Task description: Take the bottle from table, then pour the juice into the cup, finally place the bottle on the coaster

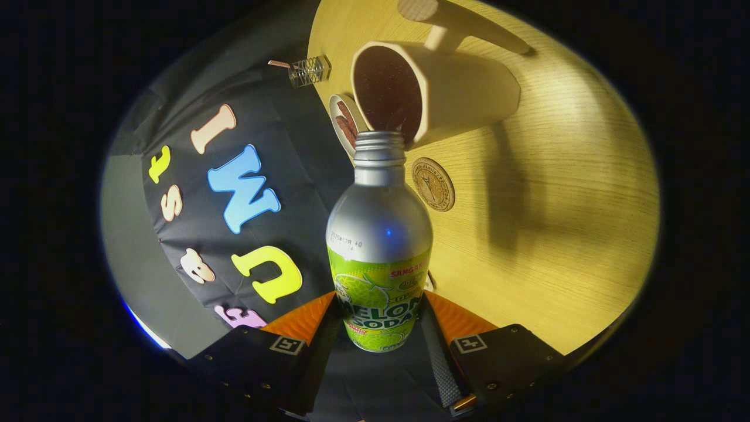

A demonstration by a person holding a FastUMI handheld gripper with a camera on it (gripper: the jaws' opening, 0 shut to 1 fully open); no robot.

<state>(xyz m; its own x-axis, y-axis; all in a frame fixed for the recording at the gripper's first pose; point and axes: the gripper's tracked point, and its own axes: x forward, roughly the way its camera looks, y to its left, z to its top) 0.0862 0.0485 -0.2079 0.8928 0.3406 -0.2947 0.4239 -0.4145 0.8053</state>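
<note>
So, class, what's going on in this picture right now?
A hand-held gripper is shut on a bottle of melon soda, one finger pressing on each side. The whole view is tipped over, so the bottle is tilted with its open mouth right at the rim of a cup on the wooden table. No juice can be seen flowing. A round coaster lies bare on the table beside the bottle's neck.

Dim, warm light, long shadows across the table point(556, 193), fisheye-bent edges.
</note>
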